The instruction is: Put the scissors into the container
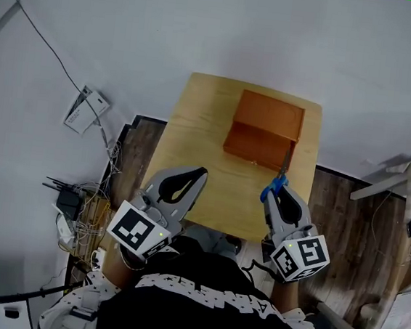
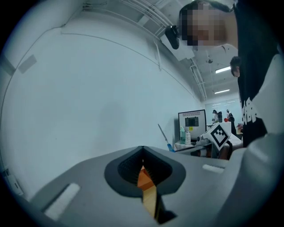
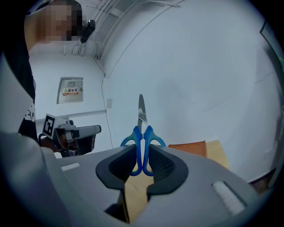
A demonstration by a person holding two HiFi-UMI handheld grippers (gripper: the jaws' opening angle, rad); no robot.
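An orange-brown box container (image 1: 264, 130) stands at the back right of a small wooden table (image 1: 195, 122); it also shows in the right gripper view as the container (image 3: 188, 144). My right gripper (image 1: 277, 193) is over the table's front right, shut on blue-handled scissors (image 1: 275, 183). The scissors (image 3: 142, 133) point blades-up between the jaws of the right gripper (image 3: 142, 153), toward the container and just short of it. My left gripper (image 1: 202, 172) hovers over the table's front left, shut and holding nothing, as the left gripper (image 2: 142, 150) shows in its own view.
A white wall lies right behind the table. Tangled cables and a power strip (image 1: 77, 205) sit on the floor at the left, with a white device (image 1: 86, 109) further back. A white rack (image 1: 400, 188) stands at the right. A monitor (image 2: 192, 124) is far off.
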